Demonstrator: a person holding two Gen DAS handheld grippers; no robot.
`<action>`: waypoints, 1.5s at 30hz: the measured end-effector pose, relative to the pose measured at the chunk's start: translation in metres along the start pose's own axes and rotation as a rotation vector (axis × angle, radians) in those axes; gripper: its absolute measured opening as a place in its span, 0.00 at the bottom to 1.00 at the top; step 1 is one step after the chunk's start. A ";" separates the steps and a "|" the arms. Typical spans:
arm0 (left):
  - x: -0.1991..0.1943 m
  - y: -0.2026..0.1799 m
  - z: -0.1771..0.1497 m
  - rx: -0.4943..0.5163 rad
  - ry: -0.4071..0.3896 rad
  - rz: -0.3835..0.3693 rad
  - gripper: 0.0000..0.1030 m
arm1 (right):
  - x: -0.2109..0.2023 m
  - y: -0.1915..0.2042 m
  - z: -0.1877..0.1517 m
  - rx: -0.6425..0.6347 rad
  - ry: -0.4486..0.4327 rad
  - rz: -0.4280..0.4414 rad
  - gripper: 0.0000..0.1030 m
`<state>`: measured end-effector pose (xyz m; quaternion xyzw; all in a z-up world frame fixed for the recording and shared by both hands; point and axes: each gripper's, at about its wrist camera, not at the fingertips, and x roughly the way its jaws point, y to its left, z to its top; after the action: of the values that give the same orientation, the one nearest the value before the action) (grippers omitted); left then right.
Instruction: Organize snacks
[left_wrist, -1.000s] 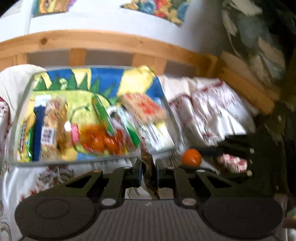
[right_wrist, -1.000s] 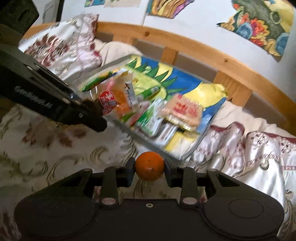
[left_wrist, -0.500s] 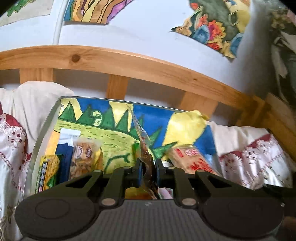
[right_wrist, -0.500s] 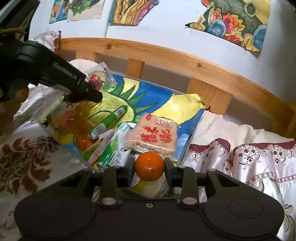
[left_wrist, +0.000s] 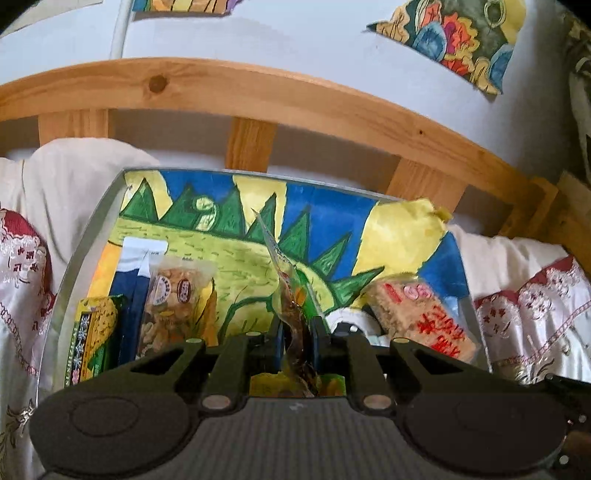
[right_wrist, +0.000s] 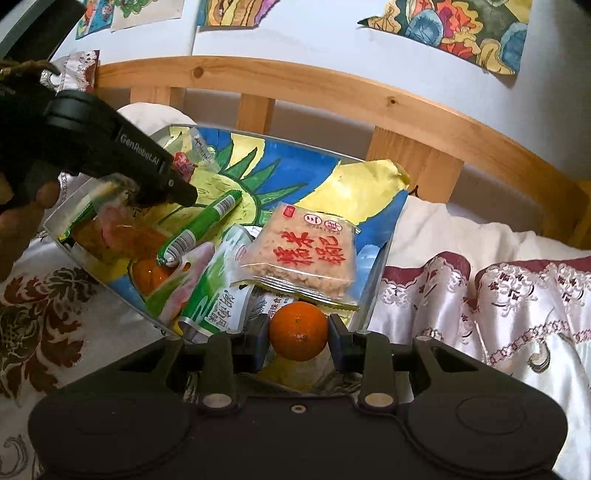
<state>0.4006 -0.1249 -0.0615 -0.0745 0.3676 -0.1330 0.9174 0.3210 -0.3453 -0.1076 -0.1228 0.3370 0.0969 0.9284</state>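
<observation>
A clear tray (left_wrist: 83, 254) lined with a blue, green and yellow painting lies on the bed. My left gripper (left_wrist: 297, 326) hangs over its near part, shut on a clear packet (left_wrist: 291, 314) with brown contents. In the tray lie a nut bar packet (left_wrist: 173, 295), a yellow-green packet (left_wrist: 92, 339) and a rice cake packet (left_wrist: 424, 317) with red characters. My right gripper (right_wrist: 298, 332) is shut on an orange (right_wrist: 298, 325) at the tray's near right corner. The right wrist view also shows the left gripper (right_wrist: 183, 194), a green sausage stick (right_wrist: 201, 229) and a green-white pouch (right_wrist: 218, 291).
A wooden headboard (left_wrist: 258, 99) runs behind the tray, with paintings (right_wrist: 454, 26) on the white wall above. White and maroon embroidered bedding (right_wrist: 498, 295) lies to the right, a pale pillow (left_wrist: 55, 177) to the left. A person's hand (right_wrist: 22, 221) holds the left gripper.
The left gripper has carried its packet from the tray's near edge to above the tray. The right gripper, still on the orange, has come up to the tray's near right corner.
</observation>
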 end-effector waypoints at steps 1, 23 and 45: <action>0.001 0.000 -0.001 0.000 0.004 0.006 0.15 | 0.000 0.000 0.000 0.005 0.001 -0.002 0.35; -0.019 -0.014 -0.018 0.066 -0.023 0.076 0.67 | -0.014 0.000 0.017 0.038 -0.032 -0.015 0.59; -0.096 -0.001 -0.040 0.050 -0.127 0.068 0.99 | -0.085 -0.003 0.035 0.184 -0.116 -0.103 0.99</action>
<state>0.3061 -0.0984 -0.0274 -0.0473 0.3073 -0.1058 0.9445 0.2790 -0.3456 -0.0261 -0.0487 0.2832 0.0246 0.9575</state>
